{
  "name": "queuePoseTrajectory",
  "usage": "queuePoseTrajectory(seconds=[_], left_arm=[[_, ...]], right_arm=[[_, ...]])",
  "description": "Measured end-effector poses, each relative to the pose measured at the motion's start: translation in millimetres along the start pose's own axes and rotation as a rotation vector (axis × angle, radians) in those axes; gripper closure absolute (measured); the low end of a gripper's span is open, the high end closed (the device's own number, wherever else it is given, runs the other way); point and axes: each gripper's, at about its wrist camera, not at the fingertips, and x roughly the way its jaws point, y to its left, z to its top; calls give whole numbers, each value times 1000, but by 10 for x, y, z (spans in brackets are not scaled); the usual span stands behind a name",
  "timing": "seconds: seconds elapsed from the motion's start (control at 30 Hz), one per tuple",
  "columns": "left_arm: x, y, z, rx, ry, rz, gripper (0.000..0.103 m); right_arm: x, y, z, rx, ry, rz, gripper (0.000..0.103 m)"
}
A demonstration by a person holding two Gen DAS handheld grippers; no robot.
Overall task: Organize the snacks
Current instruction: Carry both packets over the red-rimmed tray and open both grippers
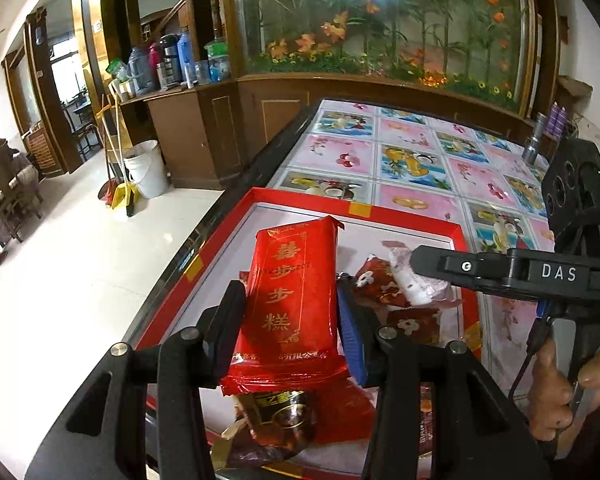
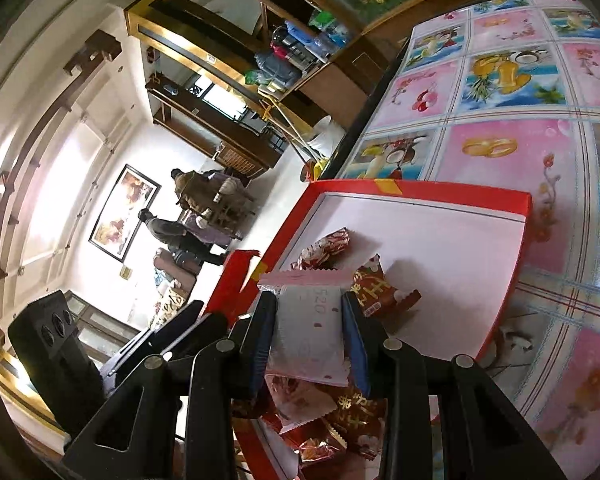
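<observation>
Pinching a red foil cake packet with gold characters (image 1: 290,300) in our left gripper (image 1: 290,320), we clamp a pale pink snack sachet (image 2: 310,332) in our right gripper (image 2: 310,344), both above the red-rimmed white cardboard tray (image 2: 526,208).

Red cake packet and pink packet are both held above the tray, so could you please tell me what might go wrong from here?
1. The left tongs pinch the red cake packet low; its glossy wrapper may slip.
2. The right tongs holding the pink packet sit close by, so they may collide over the red tray.

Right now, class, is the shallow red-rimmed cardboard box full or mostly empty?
Mostly empty: the red-rimmed cardboard box shows bare white floor, a few wrapped snacks at one end.
</observation>
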Motion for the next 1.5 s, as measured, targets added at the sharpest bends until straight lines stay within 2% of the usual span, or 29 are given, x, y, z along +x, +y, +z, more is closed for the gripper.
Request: queuePoseTrajectory(seconds=[0.37,0.77,0.9,1.33,1.5], left_arm=[[6,242,-98,-57,7,21,60],[-70,273,-112,-47,-32,64,60],[-33,231,-129,-30,-23,75,66],[86,137,-167,-23,16,65,66],[122,175,-201,-48,36,82,66]], right_arm=[[-92,23,-78,-42,-12,-7,69],[-73,83,-103,-76,-13,-16,68],[-60,105,-110,-92,-7,-30,68],[15,82,-135,-93,30,-78,65],[-77,40,-103,-90,-10,-99,61]])
